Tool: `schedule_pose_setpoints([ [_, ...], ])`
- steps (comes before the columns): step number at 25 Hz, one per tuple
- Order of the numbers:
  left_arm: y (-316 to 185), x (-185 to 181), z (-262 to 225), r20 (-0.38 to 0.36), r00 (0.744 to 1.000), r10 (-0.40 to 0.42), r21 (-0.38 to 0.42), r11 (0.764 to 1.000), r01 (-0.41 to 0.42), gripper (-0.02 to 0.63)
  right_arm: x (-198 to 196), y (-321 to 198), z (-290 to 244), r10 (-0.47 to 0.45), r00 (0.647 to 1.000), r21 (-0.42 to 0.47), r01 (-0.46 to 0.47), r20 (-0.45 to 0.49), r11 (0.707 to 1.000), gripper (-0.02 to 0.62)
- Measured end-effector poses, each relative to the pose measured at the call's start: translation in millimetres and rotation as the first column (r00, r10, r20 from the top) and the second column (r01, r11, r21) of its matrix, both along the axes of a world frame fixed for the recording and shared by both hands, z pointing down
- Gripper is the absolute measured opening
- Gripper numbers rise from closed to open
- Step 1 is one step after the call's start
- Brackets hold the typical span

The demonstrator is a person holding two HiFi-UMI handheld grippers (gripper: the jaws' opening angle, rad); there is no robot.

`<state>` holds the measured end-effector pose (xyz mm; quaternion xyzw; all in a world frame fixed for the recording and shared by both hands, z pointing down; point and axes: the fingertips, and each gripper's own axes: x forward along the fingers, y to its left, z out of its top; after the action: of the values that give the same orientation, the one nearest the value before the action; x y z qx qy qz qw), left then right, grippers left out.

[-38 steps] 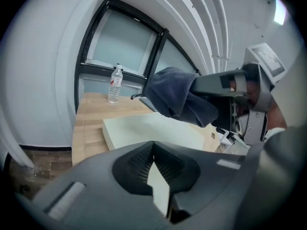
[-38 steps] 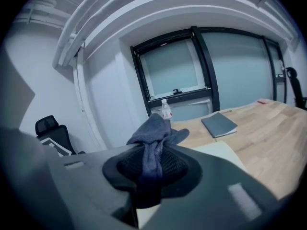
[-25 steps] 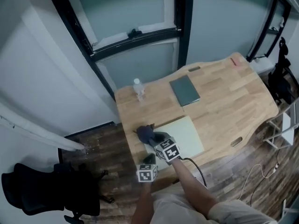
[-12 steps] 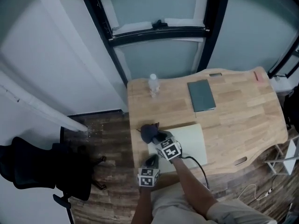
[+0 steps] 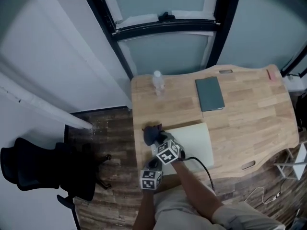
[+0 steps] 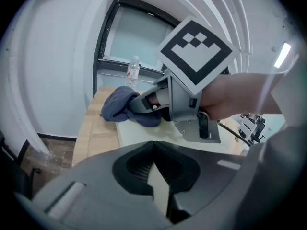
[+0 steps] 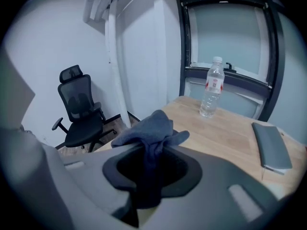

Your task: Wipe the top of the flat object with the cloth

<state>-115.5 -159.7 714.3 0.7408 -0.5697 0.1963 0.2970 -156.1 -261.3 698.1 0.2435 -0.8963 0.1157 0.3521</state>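
A pale green flat board lies on the wooden table, near its front edge. A dark blue cloth rests on the board's far-left corner, bunched up. My right gripper is shut on the cloth; in the right gripper view the cloth hangs out between its jaws. My left gripper sits at the board's near-left corner. Its jaws are closed on a thin pale strip that looks like the board's edge. From there I see the board, the cloth and the right gripper.
A clear water bottle stands at the table's far-left corner. A grey notebook lies at the far middle. A black office chair stands on the floor to the left. A black cable trails from the right gripper.
The head view has swung, so the table sits further right in frame. The right gripper and cloth stay at the board's left corner, barely moved. The left gripper keeps its place.
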Motion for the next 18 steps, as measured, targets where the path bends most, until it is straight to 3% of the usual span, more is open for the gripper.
schedule_pose_setpoints([
  [7, 1.0, 0.8, -1.0, -0.001, 1.000, -0.029, -0.006, 1.000, 0.029, 0.008, 8.5, -0.5, -3.8, 0.012, 1.000, 0.004, -0.013, 0.028, 1.000, 0.086],
  [15, -2.0, 1.0, 1.0, 0.076, 0.996, -0.042, 0.008, 0.999, 0.041, 0.008, 25.8, -5.8, -0.7, 0.024, 0.999, 0.005, -0.024, 0.022, 1.000, 0.085],
  [18, 0.1, 3.3, 3.2, 0.071, 0.997, -0.037, -0.003, 0.999, 0.038, 0.008, 30.0, -5.1, 0.3, 0.024, 1.000, 0.007, -0.024, 0.010, 1.000, 0.085],
])
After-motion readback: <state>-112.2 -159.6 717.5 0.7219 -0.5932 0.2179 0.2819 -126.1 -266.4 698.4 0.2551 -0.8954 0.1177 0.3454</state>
